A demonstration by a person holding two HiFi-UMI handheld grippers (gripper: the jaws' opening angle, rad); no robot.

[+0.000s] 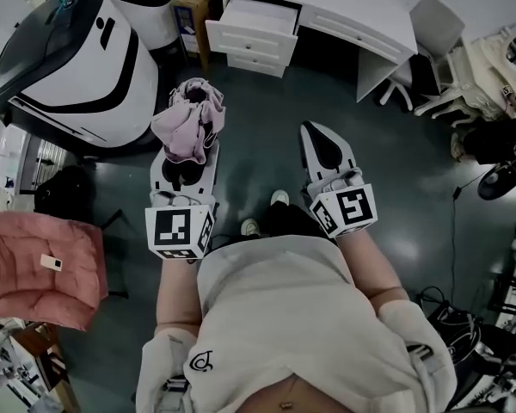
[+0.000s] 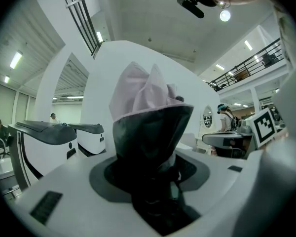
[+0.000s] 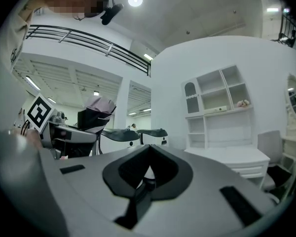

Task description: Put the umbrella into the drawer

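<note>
A folded pink umbrella with a dark lining stands bunched between the jaws of my left gripper, which is shut on it. In the left gripper view the umbrella fills the middle and hides most of what lies ahead of the left gripper. My right gripper is held beside it to the right, jaws together with nothing between them; the right gripper faces a white desk. That desk has an open drawer at the top of the head view, some way beyond both grippers.
A large white and black pod-shaped machine stands at the left. A pink cushion lies at the lower left, with a black bag above it. A white chair sits right of the desk. A white shelf unit rises behind the desk.
</note>
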